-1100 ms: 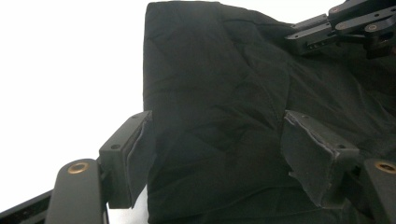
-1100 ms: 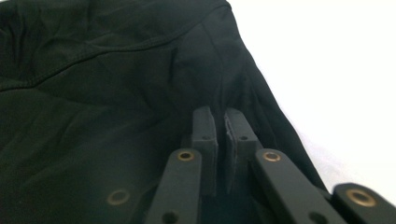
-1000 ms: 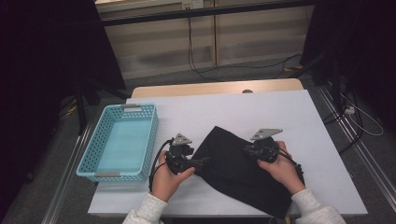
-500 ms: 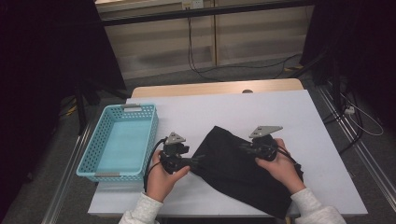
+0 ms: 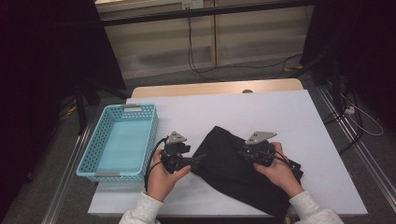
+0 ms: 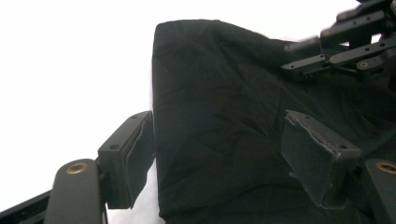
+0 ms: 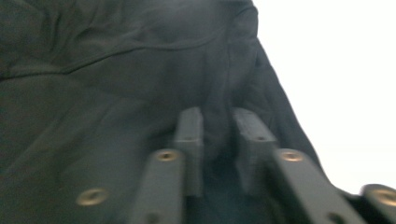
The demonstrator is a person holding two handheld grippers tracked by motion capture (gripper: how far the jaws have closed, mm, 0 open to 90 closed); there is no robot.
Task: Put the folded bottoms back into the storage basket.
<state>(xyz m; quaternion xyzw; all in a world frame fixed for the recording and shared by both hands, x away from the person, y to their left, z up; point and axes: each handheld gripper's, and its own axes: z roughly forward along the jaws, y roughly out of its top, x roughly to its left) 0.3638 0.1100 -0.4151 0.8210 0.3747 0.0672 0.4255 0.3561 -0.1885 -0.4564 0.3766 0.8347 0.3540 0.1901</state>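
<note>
Two grippers work one black cloth [image 5: 238, 172] at table [image 5: 289, 116] centre: left gripper [image 6: 219, 154] wide astride its 9 o'clock edge, right gripper [image 7: 219, 149] narrow, just opening, fold between; soft, limp, light, best pinched at edges.

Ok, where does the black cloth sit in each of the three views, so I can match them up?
High view: the black cloth lies on the white table, between the two grippers, right of the blue basket.
Left gripper view: centre and right, one edge between the open jaws.
Right gripper view: left and centre, a fold between the jaws.
Shared landmark: the white table.
</note>
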